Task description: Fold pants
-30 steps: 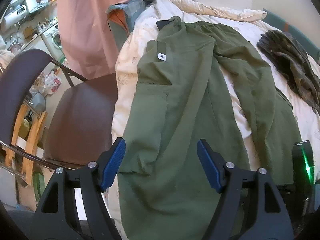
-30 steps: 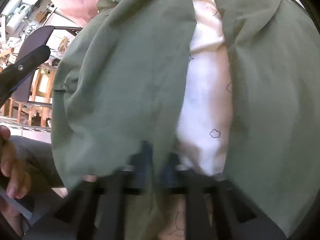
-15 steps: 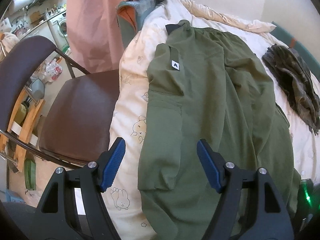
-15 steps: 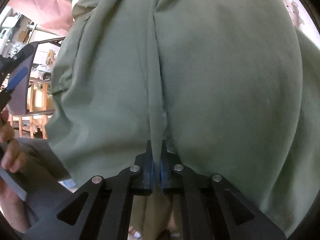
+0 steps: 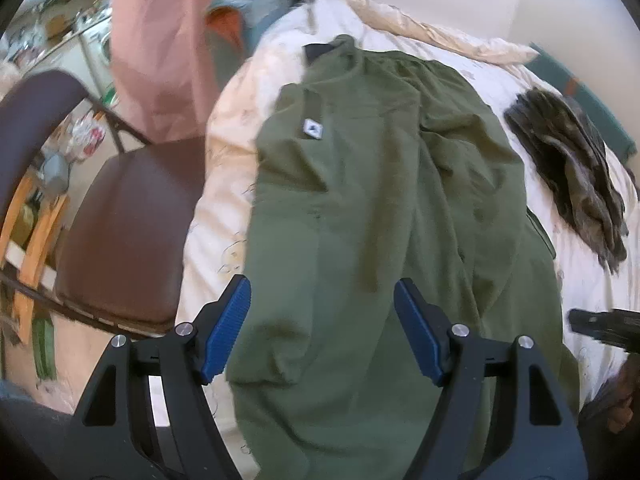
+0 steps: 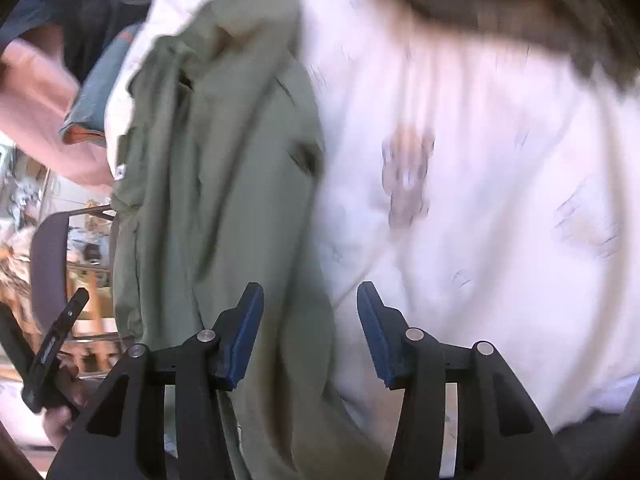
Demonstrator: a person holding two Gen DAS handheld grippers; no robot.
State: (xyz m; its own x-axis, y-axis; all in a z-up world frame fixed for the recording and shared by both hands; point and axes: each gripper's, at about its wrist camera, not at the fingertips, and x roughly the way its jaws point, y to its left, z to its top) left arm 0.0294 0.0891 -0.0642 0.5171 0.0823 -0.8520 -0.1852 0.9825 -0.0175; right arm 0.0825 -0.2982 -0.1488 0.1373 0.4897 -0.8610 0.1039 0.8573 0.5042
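Green pants point(image 5: 372, 216) are now being left released, legs doubled lengthwise on the bed point(image 6: 480, 200); the right tool point(image 6: 310, 332) has just been opening, the left tool point(image 5: 322, 330) is being held open, empty.

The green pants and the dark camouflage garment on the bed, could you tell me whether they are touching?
Apart. The left wrist view shows a strip of white bedding between the green pants and the camouflage garment.

Home bedroom: bed point(image 5: 500, 80), chair point(image 5: 132, 224), washing machine point(image 5: 100, 52) beyond.

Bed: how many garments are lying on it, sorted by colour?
Olive green pants: 1
Dark mottled brown-grey garment: 1
Total on the white bedspread: 2
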